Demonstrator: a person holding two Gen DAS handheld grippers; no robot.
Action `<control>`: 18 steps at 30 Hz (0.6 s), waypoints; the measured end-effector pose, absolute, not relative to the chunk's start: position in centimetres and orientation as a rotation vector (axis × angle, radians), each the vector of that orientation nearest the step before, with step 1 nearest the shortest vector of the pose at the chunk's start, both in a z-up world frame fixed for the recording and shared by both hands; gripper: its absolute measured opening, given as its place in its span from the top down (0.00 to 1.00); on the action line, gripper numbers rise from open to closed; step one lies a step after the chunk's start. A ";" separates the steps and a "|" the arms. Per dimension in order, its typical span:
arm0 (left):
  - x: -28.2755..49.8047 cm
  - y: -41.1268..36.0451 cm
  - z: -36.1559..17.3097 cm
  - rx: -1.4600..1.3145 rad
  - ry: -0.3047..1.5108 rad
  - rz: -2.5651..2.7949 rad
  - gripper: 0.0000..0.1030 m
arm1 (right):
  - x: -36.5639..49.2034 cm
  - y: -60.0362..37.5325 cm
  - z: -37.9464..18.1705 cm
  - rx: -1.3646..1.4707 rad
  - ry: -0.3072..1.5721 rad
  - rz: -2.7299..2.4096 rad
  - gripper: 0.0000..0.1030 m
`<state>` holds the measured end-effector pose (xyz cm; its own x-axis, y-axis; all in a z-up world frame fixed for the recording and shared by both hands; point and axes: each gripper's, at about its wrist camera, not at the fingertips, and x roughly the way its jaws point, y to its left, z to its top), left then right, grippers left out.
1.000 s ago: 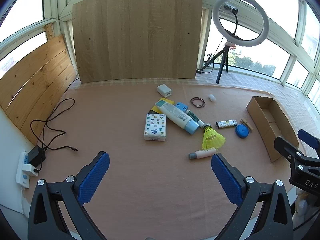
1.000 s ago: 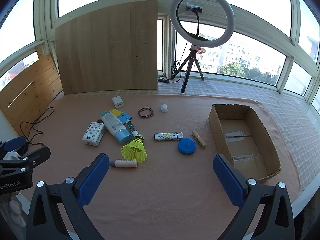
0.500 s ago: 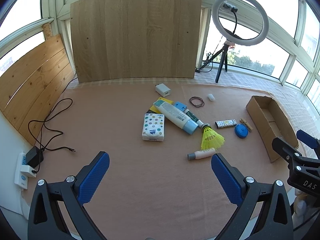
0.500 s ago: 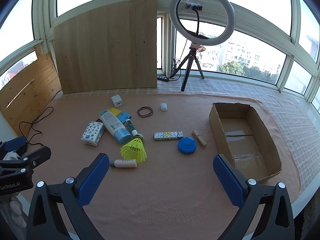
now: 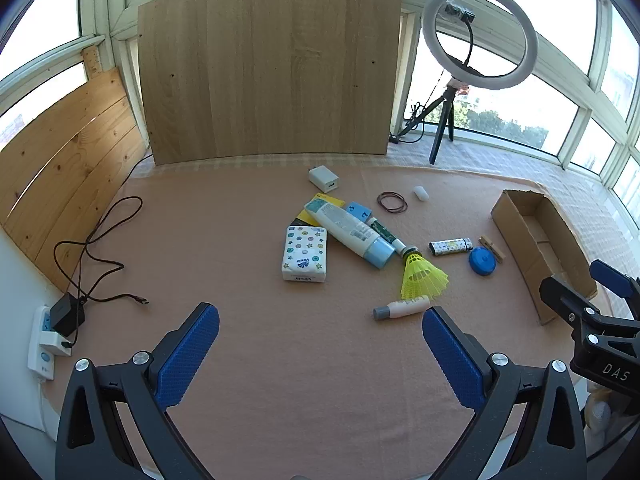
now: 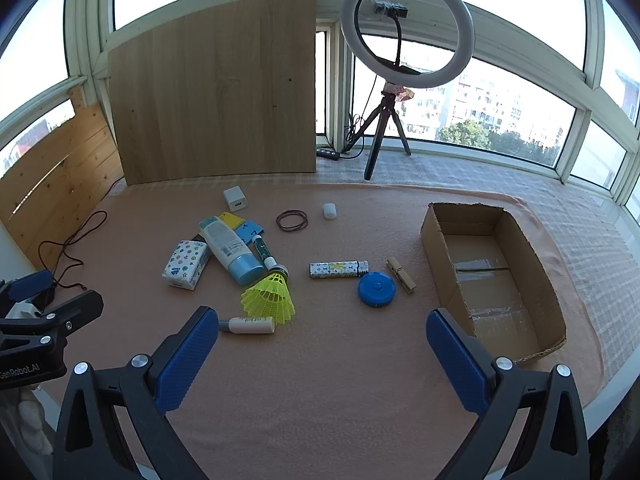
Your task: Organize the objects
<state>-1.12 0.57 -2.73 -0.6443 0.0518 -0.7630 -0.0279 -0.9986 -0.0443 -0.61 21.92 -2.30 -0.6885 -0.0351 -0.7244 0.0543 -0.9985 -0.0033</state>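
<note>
Loose objects lie mid-table on the pink cloth: a patterned tissue pack [image 5: 305, 253] [image 6: 187, 263], a white and blue lotion bottle [image 5: 349, 233] [image 6: 231, 250], a yellow shuttlecock [image 5: 421, 275] [image 6: 270, 294], a small white tube [image 5: 402, 307] [image 6: 250, 325], a patterned lighter [image 5: 450, 246] [image 6: 338, 269], a blue round tape measure [image 5: 482, 261] [image 6: 376, 289] and a clothespin [image 6: 401, 275]. An open cardboard box [image 5: 532, 236] [image 6: 448, 256] stands at the right. My left gripper [image 5: 320, 338] and right gripper [image 6: 322, 340] are both open and empty, hovering near the front edge.
A wooden board [image 5: 268, 64] leans at the back, with a ring light on a tripod [image 6: 404, 36] beside it. A white charger cube [image 5: 324, 179], rubber bands [image 6: 292, 221] and a small white cap [image 6: 329, 211] lie farther back. A black cable [image 5: 92, 248] and power strip [image 5: 44, 340] sit at the left.
Both views have shifted only slightly; the objects on the cloth have not moved and both grippers stay open.
</note>
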 end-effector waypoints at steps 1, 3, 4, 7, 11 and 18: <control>-1.2 0.6 -2.7 -1.305 -0.044 2.808 0.00 | -0.6 21.9 -2.3 1.219 0.037 -2.842 0.00; -1.2 0.7 -2.8 -1.305 -0.044 2.807 0.00 | -0.6 21.9 -2.3 1.219 0.036 -2.842 0.00; -1.2 0.7 -2.8 -1.305 -0.043 2.806 0.00 | -0.6 21.9 -2.3 1.219 0.036 -2.842 0.00; -1.3 0.8 -2.8 -1.306 -0.043 2.804 0.00 | -0.7 21.9 -2.3 1.223 0.038 -2.839 0.00; -1.3 1.0 -2.9 -1.304 -0.044 2.802 0.00 | -0.8 21.9 -2.5 1.226 0.038 -2.835 0.00; -1.3 1.0 -3.0 -1.305 -0.043 2.797 0.00 | -0.7 21.8 -2.6 1.226 0.036 -2.833 0.00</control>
